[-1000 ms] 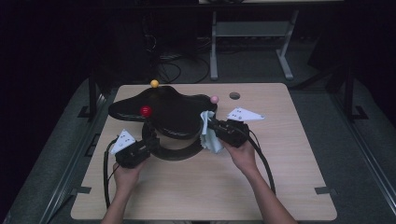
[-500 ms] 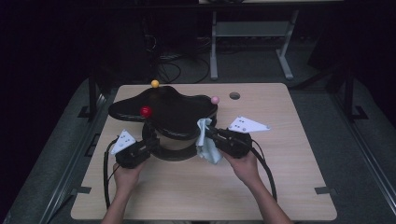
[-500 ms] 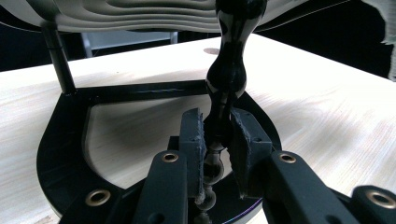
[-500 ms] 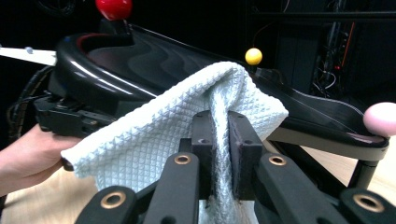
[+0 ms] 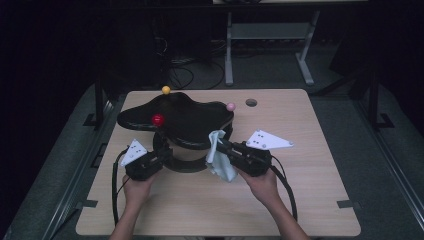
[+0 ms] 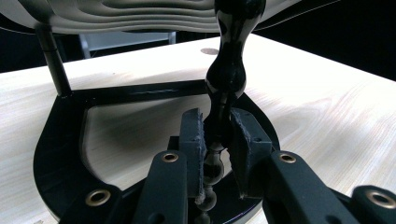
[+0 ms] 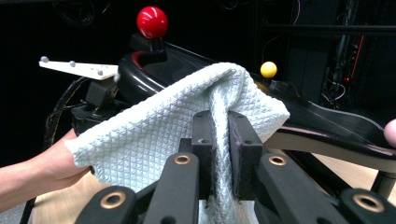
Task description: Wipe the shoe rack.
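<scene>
**Mia:** What is the biggest thing here?

**Ben:** The counter (image 5: 310,200). It is pale wood with soft rounded corners. The near half and the right side are bare, so there is lots of room to move there. All around its edges it is dark.

**Mia:** And the big black thing on it?

**Ben:** That is a shiny black stand (image 5: 180,120). Its top is wide and wavy, like a puddle shape. It sits toward the far left part of the counter, on a curved black base (image 6: 56,154) with thin posts. Its near edge hangs over the base.

**Mia:** What holds the cloth?

**Ben:** The right tool (image 5: 223,146) is squeezed tight on a pale cloth (image 5: 219,161). The cloth is bumpy, with tiny squares all over. It hangs just under the near edge of the stand's top.

**Mia:** And the other one?

**Ben:** The left tool (image 6: 217,140) is clamped on a smooth, bumpy black post (image 6: 226,74) that goes from the base up to the top.

**Mia:** I see little balls!

**Ben:** Yes, round ones. A red ball (image 5: 158,120) sits on top, a yellow ball (image 5: 166,90) at the far edge, and a pink ball (image 5: 230,106) at the right tip.
</scene>
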A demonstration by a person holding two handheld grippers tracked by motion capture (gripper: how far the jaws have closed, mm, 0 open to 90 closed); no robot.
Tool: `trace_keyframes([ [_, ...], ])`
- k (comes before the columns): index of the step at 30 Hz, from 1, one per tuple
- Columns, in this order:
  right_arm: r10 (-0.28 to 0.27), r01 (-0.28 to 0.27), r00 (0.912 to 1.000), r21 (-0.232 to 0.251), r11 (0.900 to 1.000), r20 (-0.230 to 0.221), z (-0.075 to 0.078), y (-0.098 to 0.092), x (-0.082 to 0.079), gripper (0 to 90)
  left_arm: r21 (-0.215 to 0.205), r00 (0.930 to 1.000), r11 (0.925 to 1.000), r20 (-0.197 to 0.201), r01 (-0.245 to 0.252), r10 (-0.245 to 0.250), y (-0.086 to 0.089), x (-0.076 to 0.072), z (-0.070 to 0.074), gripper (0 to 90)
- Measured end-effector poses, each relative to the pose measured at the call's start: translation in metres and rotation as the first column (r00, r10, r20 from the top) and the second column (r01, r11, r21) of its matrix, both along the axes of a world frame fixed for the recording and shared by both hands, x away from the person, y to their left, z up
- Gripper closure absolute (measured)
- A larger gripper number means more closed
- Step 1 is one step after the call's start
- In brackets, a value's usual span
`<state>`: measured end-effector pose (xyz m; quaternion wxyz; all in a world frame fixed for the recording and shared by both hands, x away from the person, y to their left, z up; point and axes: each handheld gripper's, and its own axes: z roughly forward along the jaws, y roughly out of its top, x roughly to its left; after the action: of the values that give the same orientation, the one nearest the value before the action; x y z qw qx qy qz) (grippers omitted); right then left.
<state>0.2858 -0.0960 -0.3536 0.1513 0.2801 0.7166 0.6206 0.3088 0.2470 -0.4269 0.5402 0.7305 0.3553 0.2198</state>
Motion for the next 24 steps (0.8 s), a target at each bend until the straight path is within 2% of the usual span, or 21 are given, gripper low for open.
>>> trace_keyframes([
  [7, 0.018, -0.018, 0.9998, 0.009, 1.000, 0.007, 0.004, 0.003, -0.006, 82.0, 0.004, 1.0000, 1.0000, 0.003, 0.000, 0.000, 0.000, 0.000, 0.000, 75.5],
  [24, 0.072, -0.074, 0.9958, 0.024, 0.997, 0.055, 0.014, 0.015, -0.018, 82.1, 0.013, 0.9999, 0.9999, 0.008, 0.008, -0.008, -0.005, 0.000, 0.000, 75.6],
])
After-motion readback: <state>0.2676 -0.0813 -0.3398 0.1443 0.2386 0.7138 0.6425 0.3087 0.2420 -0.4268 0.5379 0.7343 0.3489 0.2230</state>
